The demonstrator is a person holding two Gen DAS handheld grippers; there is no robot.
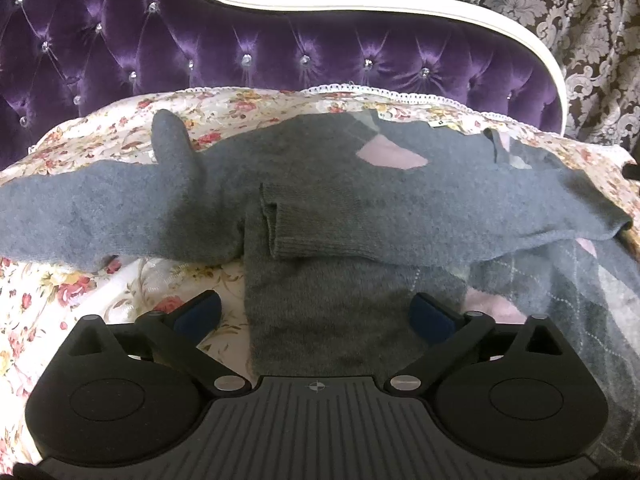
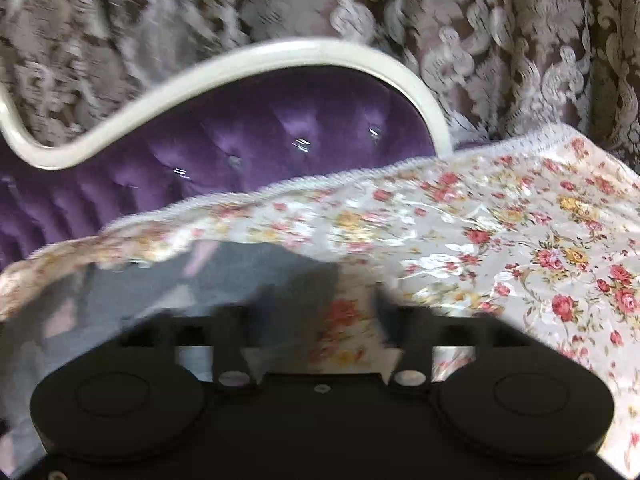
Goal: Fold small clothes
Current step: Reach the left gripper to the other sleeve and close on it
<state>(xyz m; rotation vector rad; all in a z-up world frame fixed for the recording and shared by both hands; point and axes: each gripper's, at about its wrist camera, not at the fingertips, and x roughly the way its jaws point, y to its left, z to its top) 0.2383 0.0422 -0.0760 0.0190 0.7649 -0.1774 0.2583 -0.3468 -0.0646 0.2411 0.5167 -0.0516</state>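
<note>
Sweater (image 1: 320,184) lies crosswise on the bedspread (image 1: 48,300), sleeves running left-right, hem straight ahead between the left gripper (image 1: 316,312) fingers, wide open, holding nothing. Right gripper (image 2: 320,316) looks open and empty too, sweater off to its left.

Two close wrist views angled down, sharing floral bedspread (image 1: 48,292) and headboard (image 2: 240,140).
</note>
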